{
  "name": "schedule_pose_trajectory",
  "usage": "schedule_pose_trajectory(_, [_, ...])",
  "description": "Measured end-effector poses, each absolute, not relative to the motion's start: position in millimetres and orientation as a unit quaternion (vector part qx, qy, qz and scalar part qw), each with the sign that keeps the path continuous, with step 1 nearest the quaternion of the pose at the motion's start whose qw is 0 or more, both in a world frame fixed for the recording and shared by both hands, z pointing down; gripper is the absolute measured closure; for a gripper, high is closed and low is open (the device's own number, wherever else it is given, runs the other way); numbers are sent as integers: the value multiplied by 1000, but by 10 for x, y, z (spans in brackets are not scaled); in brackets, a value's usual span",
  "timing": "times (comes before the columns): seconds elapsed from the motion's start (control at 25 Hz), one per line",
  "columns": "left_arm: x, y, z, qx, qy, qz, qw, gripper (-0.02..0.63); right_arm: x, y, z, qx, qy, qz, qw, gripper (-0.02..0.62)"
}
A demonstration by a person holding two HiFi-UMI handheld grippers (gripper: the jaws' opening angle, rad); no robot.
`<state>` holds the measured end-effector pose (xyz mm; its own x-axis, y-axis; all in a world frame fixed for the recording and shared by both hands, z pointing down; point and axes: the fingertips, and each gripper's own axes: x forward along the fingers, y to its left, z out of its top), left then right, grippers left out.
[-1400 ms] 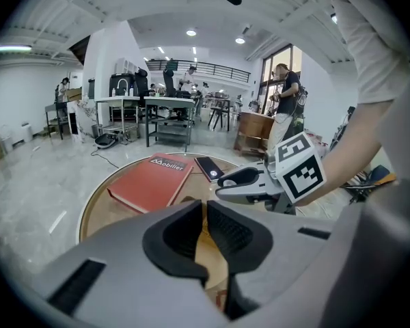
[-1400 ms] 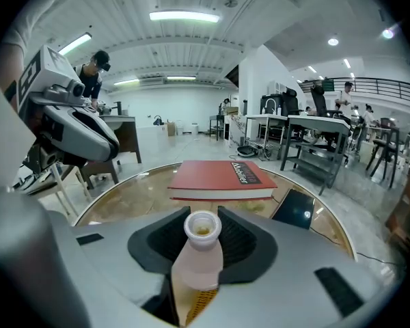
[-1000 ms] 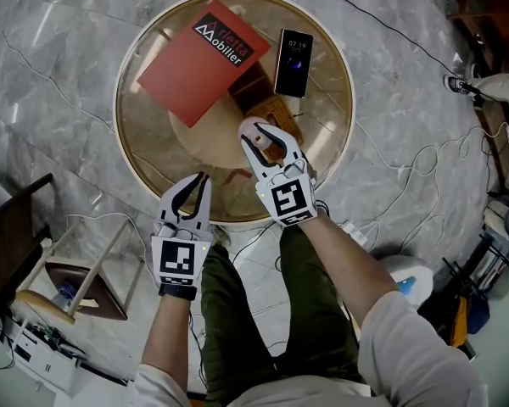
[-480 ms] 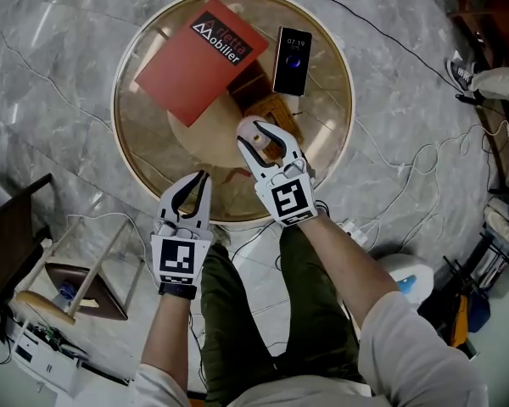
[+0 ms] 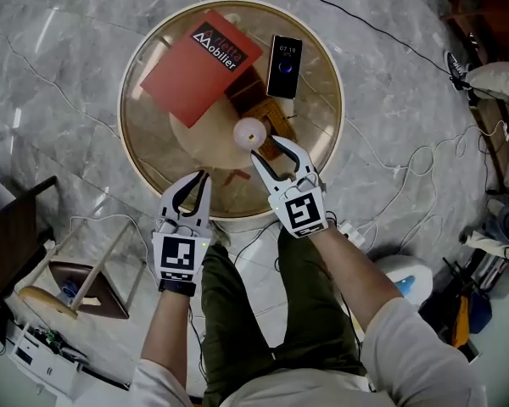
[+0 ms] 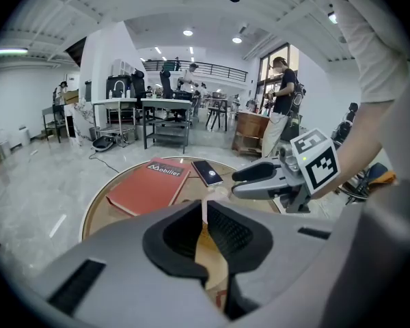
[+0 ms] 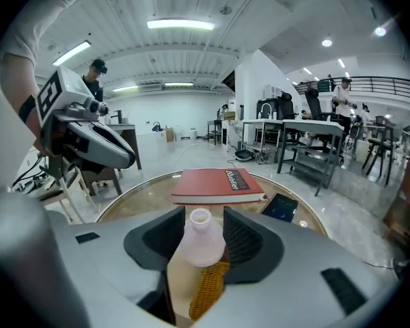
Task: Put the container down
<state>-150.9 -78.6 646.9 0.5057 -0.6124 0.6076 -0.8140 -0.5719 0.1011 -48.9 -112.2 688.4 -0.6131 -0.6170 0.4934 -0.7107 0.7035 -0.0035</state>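
Two claws: the right claw is being opened around the bottle on the tabletop; the left claw is closed.

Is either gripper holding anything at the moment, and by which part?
Nothing is held. On the right gripper the jaws are opening, clear of the pale container standing at their tips; the left gripper is shut, empty.

Lit brightly and evenly from overhead by ceiling strip lights at 12 o'clock and round downlights; casts only faint, soft shadows. Shows pale glare streaks on glass tabletop toward 9 o'clock and on marble floor. Bends hard into fisheye with black corners in both gripper views; blurs close foreground there, reads sharp in head view.
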Motion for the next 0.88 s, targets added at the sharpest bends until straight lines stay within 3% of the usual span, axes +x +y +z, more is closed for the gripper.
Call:
schedule_pose_trajectory(0.52, [-1282, -661, 5771, 859, -407, 264, 161, 575, 264, -714, 5919, 424, -867, 98, 241, 543])
schedule_pose_trajectory(0.88, [-1237, -510, 5291, 858, -423, 250, 148, 575, 678, -460, 5277, 448, -858, 91, 233, 572])
